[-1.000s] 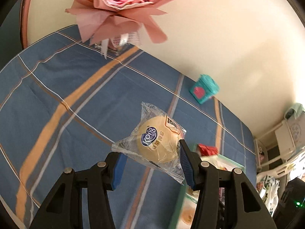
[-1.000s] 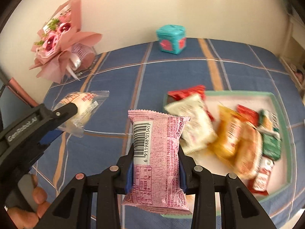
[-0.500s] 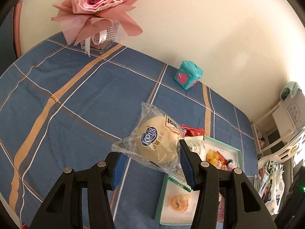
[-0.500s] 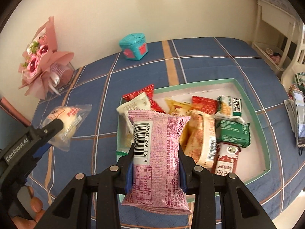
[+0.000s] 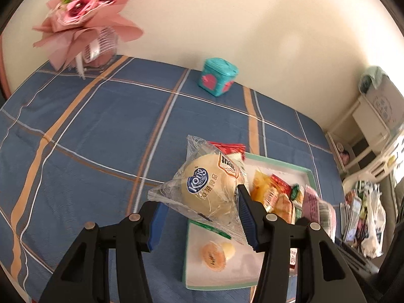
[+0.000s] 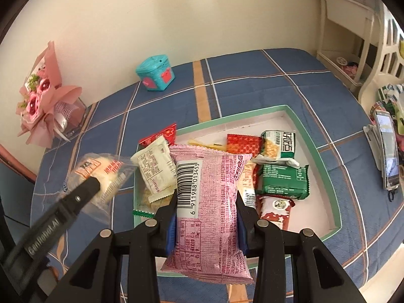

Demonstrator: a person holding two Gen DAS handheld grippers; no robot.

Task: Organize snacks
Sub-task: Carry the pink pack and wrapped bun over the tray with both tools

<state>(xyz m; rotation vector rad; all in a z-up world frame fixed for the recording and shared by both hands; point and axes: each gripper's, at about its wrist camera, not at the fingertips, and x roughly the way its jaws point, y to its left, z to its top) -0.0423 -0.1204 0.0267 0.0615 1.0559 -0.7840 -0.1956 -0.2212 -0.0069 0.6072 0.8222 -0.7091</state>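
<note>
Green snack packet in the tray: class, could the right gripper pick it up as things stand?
Probably not yet. The right gripper is shut on a pink packet, so its jaws are full, though the green packet lies uncovered on top in the tray.

a cream wall point(image 6: 176, 25) is standing behind the blue plaid-covered table point(image 5: 101, 131) — white shelving point(image 6: 353, 38) is sitting at right.
</note>
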